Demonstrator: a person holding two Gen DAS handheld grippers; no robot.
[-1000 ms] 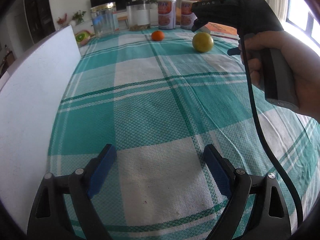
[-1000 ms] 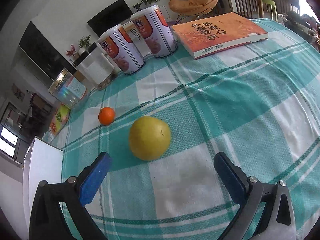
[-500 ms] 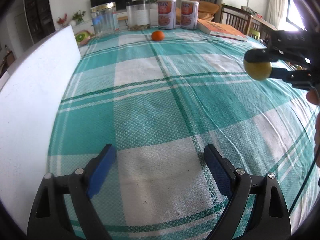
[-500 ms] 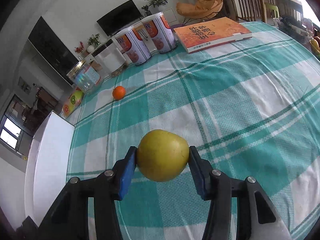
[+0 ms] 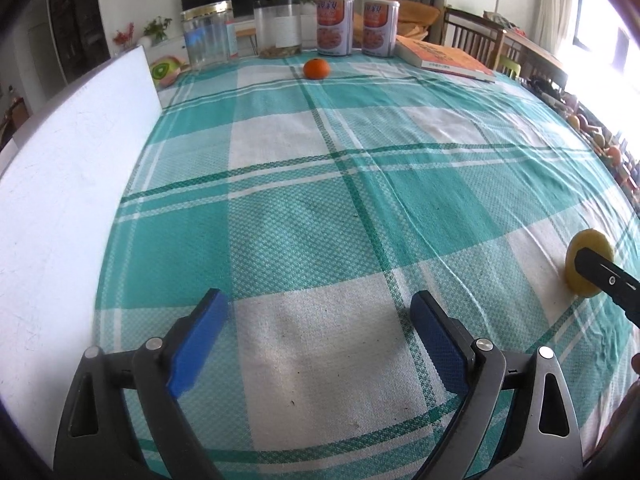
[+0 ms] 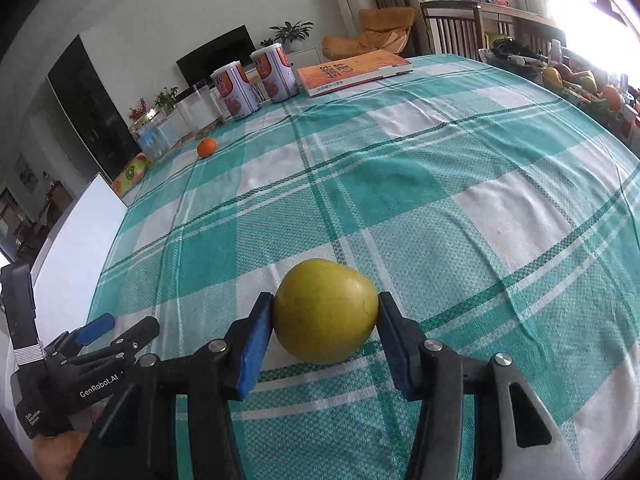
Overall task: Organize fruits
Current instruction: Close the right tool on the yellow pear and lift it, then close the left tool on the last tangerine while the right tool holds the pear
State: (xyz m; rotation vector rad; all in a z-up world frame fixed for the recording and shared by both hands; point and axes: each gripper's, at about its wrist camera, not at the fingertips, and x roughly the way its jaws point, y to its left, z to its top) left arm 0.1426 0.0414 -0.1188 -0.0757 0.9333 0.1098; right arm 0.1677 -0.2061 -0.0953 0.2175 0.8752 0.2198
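At the lower centre of the right wrist view, the right gripper clamps a round, smooth yellow fruit between its flat blue pads, just above the woven teal-and-white checked cloth on the tabletop. The left gripper hangs released at the bottom of its frame, blue pads wide apart over a white square of cloth. A small glossy orange sits at upper centre near two cylindrical tins, with a flat white board along the left edge.
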